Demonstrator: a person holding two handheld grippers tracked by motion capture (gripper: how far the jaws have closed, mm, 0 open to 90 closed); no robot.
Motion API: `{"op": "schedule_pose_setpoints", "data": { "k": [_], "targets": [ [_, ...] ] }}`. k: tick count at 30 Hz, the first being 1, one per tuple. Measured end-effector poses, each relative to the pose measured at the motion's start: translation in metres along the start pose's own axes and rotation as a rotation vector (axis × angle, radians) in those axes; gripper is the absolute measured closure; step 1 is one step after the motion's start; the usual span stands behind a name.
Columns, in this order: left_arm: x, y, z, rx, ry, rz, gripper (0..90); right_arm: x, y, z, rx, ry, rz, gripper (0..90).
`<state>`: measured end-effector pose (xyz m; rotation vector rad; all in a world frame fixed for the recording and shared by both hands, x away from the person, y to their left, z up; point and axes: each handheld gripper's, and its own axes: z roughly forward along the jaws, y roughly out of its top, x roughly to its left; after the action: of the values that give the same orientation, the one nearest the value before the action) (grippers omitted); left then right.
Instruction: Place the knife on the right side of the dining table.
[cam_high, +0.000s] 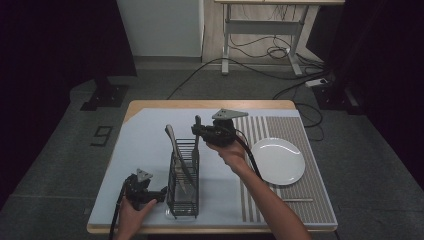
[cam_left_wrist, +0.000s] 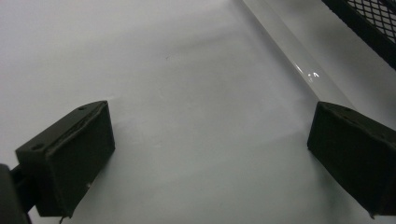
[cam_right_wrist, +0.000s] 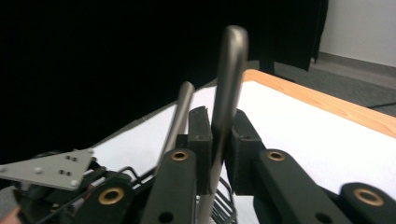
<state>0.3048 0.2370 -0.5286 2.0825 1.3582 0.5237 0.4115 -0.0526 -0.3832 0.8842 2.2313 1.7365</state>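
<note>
Right gripper view shows us the utensil handle standing nearly upright between our right gripper's two black pads, which are clamped tight on its shaft with no gap left. Its long axis runs straight up past the fingertips, rounded end on top, and the lower part drops toward the wire cutlery rack right beneath the fingers. So the way out is along that axis, straight up and clear of the rack's rim; any sideways pull would drag the shaft against the wire. Just beside the fingers, a second handle leans at a slant, near enough to get knocked on the way.

From the high view, the right gripper holds the handle at the rack's far end. Our left gripper rests on the mat just beside the rack's near end, jaws spread wide with nothing between them, only the pale mat and a clear tray edge ahead.
</note>
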Motion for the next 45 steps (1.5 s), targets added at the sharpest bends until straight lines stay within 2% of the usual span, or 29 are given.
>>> {"op": "schedule_pose_setpoints", "data": {
  "k": [2,3,4,15,21,28,33,36,38,41,45],
  "targets": [
    [0.0,0.0,0.0,0.0,0.0,0.0,0.1,0.003,0.002,-0.003,-0.014,0.005,-0.011,83.5],
    [0.0,0.0,0.0,-0.001,0.001,0.0,0.1,0.005,0.003,-0.006,-0.019,-0.019,-0.044,83.5],
    [0.0,0.0,0.0,-0.001,0.001,-0.001,0.1,0.006,0.004,-0.007,-0.026,-0.026,-0.057,83.5],
    [0.0,0.0,0.0,0.0,0.001,0.0,0.1,-0.002,0.005,-0.029,-0.093,-0.025,0.008,83.5],
    [0.0,0.0,0.0,-0.003,0.0,-0.002,0.1,-0.008,0.008,-0.05,-0.182,-0.017,0.053,83.6],
    [0.0,0.0,0.0,-0.003,0.002,-0.002,0.1,-0.013,0.015,-0.082,-0.322,-0.043,0.087,83.7],
    [0.0,0.0,0.0,-0.002,0.001,0.0,0.1,-0.018,0.017,-0.098,-0.37,-0.042,0.085,83.9],
    [0.0,0.0,0.0,-0.002,0.001,0.0,0.1,-0.017,0.017,-0.106,-0.377,-0.11,0.037,83.9],
    [0.0,0.0,0.0,-0.002,0.001,0.0,0.1,-0.02,0.017,-0.109,-0.385,-0.107,0.041,83.9],
    [0.0,0.0,0.0,-0.001,0.001,0.0,0.1,-0.023,0.014,-0.109,-0.363,-0.13,0.033,83.9],
    [0.0,0.0,0.0,-0.003,0.002,-0.001,0.1,-0.032,0.005,-0.104,-0.324,-0.145,0.053,83.9]
  ]
}}
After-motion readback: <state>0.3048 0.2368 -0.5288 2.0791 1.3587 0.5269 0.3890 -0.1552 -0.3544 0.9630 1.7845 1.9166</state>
